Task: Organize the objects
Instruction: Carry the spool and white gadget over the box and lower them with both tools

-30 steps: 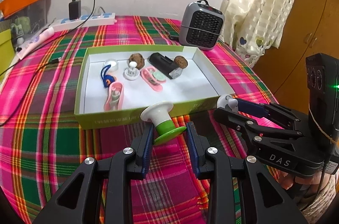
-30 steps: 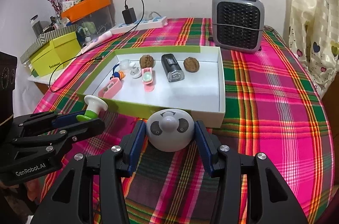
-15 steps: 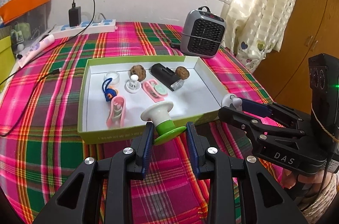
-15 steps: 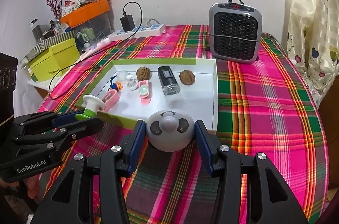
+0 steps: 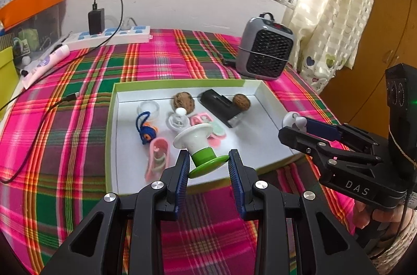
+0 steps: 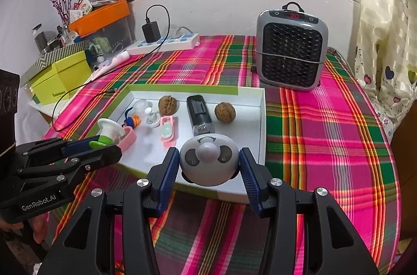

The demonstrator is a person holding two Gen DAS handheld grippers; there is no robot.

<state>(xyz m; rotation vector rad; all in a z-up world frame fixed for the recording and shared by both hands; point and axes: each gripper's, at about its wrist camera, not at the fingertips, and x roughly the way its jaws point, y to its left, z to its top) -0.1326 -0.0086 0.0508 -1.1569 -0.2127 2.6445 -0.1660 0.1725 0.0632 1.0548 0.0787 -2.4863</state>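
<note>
Left gripper (image 5: 208,165) clamps a green-and-white stopper (image 5: 199,148); right gripper (image 6: 209,167) clamps a grey panda-faced gadget (image 6: 209,162). Both hover over the tray's (image 6: 262,118) near edge, walnuts (image 6: 225,112) and clips beyond.

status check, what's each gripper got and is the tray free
Left gripper shut on green-and-white spool. Right gripper shut on panda toy. Both above tray near edge. Bare floor right front; walnuts and small items crowd the back.

"DAS" is printed on the right gripper (image 5: 297,127); "GenRobot.AI" on the left gripper (image 6: 104,144); heater (image 6: 291,55) display unreadable.
</note>
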